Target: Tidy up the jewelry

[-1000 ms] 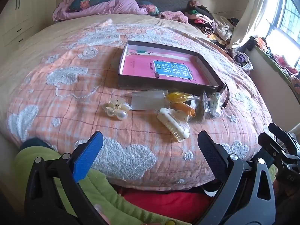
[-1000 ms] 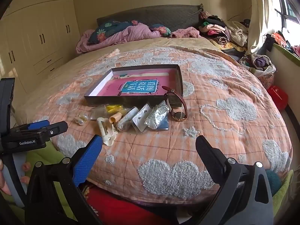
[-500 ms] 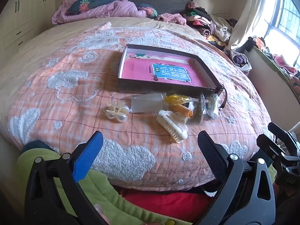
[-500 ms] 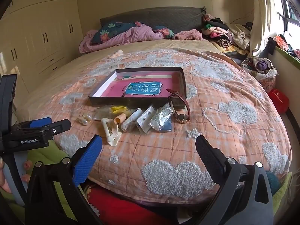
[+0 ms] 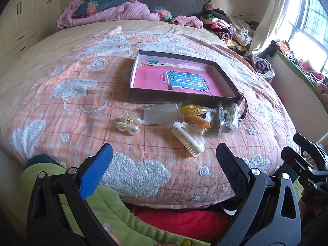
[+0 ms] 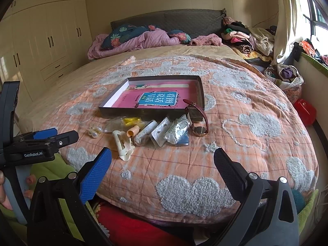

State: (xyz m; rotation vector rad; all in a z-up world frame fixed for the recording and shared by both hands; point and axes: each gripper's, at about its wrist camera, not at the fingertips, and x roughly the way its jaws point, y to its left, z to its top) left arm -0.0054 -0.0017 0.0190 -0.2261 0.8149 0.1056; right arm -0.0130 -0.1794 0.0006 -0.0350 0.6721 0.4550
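Left wrist view: the left hand-held gripper [image 5: 164, 155] hangs with fingers spread apart and empty at the bed's [image 5: 61, 94] near edge, short of the shallow box [image 5: 174, 99]. Along the box's front wall lie, left to right, a pearl hair clip [image 5: 128, 123], a cream claw clip [image 5: 188, 138], small plastic packets [image 6: 164, 132] and a brown-strapped watch [image 6: 197, 120]. Right hand-held gripper [image 6: 163, 155] is likewise wide apart, holding nothing, nearer than the packets.

Small plastic bags [image 6: 164, 132]: contents too small to ID. Watch [image 5: 243, 107] in left view: mostly hidden behind box [image 5: 143, 97] corner. Yellow item [image 6: 131, 121]: type unclear.
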